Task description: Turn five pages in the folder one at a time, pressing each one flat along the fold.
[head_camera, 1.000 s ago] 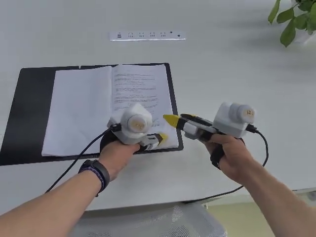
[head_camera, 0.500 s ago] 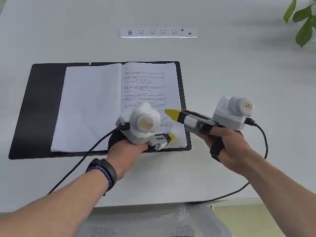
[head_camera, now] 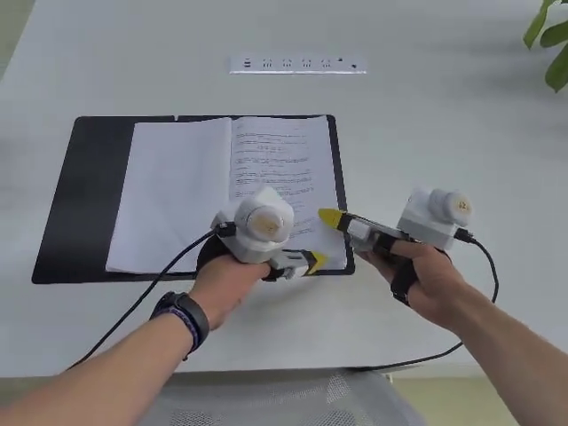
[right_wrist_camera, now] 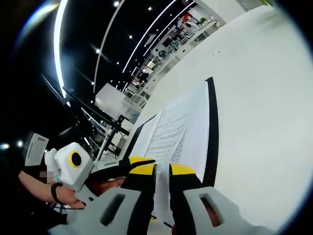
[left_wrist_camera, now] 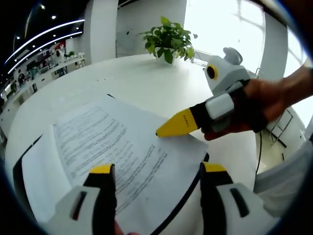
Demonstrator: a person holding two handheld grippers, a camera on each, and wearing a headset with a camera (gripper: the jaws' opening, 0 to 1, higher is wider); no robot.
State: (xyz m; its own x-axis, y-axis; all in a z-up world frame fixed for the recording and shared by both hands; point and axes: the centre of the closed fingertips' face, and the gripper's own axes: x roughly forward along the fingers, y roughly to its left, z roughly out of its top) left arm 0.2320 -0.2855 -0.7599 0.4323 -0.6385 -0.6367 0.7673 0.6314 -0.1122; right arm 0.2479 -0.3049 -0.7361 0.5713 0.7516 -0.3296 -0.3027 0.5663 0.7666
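Print on the folder's [head_camera: 78, 200] right page [head_camera: 280, 169] is too small to read. The left gripper [left_wrist_camera: 157, 169] is spread over its corner; the right gripper [right_wrist_camera: 162, 169] is pressed together at its edge.

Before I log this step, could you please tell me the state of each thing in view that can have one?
Folder: open, lying flat.
Printed page: flat on the right side.
Left hand-held gripper: open, jaws over the page's near corner.
Right hand-held gripper: shut, empty, tip at the page's edge.
Power strip: no plug seen.
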